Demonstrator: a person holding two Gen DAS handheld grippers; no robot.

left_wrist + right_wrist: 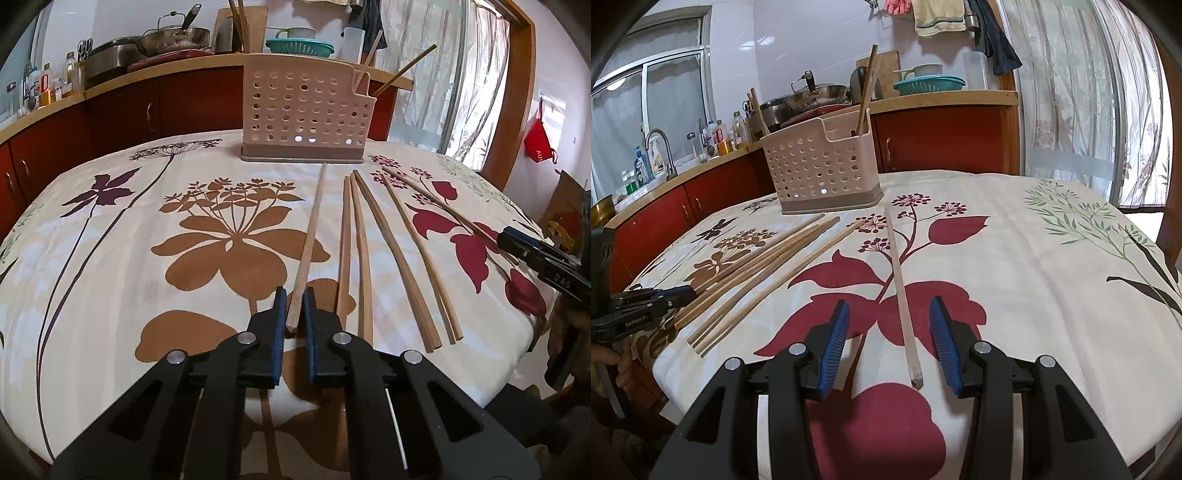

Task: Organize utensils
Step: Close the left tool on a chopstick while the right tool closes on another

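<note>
Several wooden chopsticks lie on the flowered tablecloth [110,229]. My left gripper [294,295] has its pads closed around the near end of the leftmost chopstick [312,229], which still rests on the cloth. My right gripper [889,308] is open, its blue pads either side of a single pale chopstick [899,284] lying on the cloth. A beige perforated utensil holder [301,110] stands at the far side of the table and holds a few chopsticks; it also shows in the right wrist view [820,170]. The right gripper appears at the right edge of the left wrist view [517,240].
Other chopsticks [391,251] lie side by side right of the held one, and fan out at the left of the right wrist view [768,273]. Behind the table runs a red-cabinet counter [122,107] with pots, bottles and a teal colander [929,85]. The table's near edge is close.
</note>
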